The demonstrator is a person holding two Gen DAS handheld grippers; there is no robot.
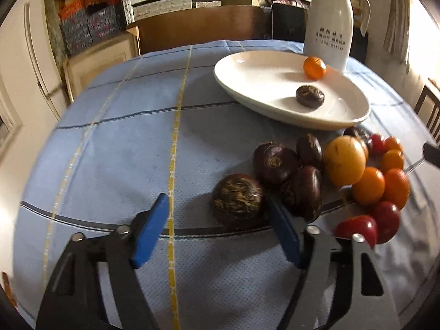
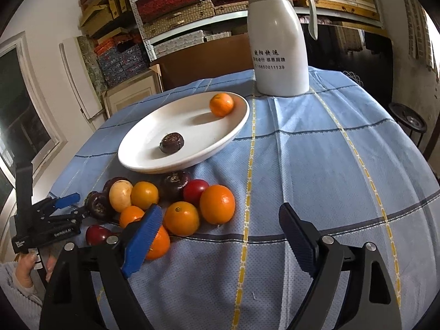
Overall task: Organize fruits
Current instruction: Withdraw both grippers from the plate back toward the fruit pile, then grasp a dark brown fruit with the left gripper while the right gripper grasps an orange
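A white plate point(image 1: 247, 82) holds one orange point(image 1: 314, 67) and one dark water chestnut point(image 1: 310, 96); the plate also shows in the right wrist view point(image 2: 148, 148). A pile of dark chestnuts, oranges and red fruits point(image 1: 343, 170) lies on the cloth in front of the plate. My left gripper point(image 1: 217, 209) is open, its jaws on either side of the nearest dark chestnut point(image 1: 238, 199). My right gripper point(image 2: 220, 220) is open and empty, just right of the pile point(image 2: 181, 217). The left gripper also shows at the left edge of the right wrist view point(image 2: 68, 206).
A white thermos jug point(image 2: 279, 35) stands behind the plate on the blue checked tablecloth point(image 2: 316, 165). Shelves of boxes fill the background. A dark stool point(image 2: 408, 118) stands off the table's right side.
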